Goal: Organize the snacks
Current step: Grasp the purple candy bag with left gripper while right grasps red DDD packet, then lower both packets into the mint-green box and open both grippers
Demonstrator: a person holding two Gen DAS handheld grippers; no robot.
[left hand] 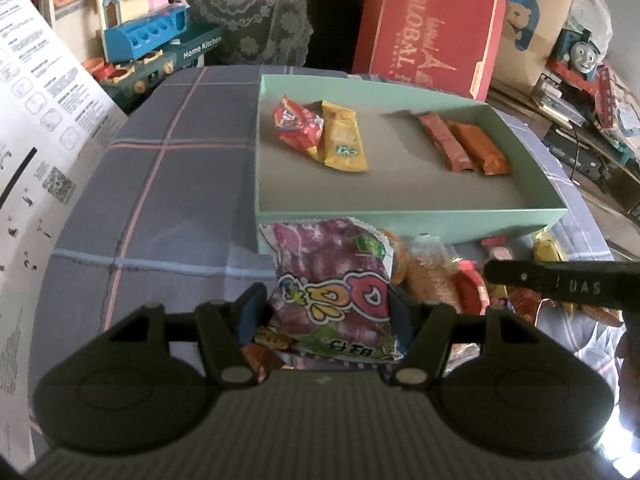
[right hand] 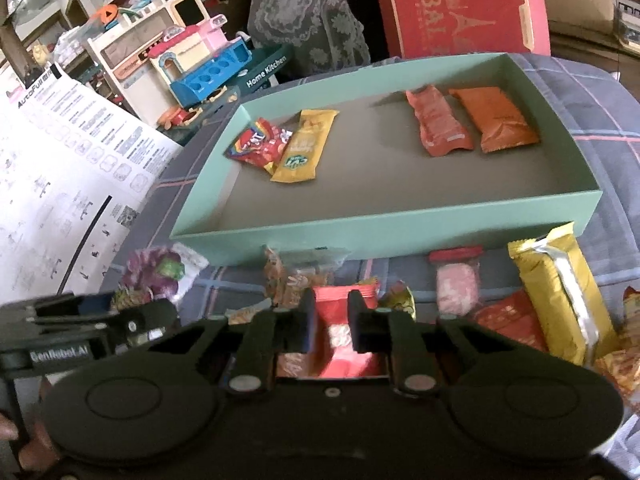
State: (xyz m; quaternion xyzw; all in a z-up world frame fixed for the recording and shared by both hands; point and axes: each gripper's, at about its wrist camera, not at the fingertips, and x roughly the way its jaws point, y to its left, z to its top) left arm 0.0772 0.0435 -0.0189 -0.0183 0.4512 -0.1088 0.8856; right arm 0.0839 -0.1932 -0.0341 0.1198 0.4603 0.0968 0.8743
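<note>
Your left tongs [left hand: 326, 314] clamp a purple snack bag [left hand: 332, 280] and your right tongs [right hand: 332, 326] clamp a red packet [right hand: 340, 320], both near the green box [right hand: 384, 232].

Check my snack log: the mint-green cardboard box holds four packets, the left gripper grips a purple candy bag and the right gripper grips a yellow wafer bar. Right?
Nearly. The right wrist view shows the right gripper closed on a small red packet; the yellow wafer bar lies untouched on the cloth. The rest holds.
</note>
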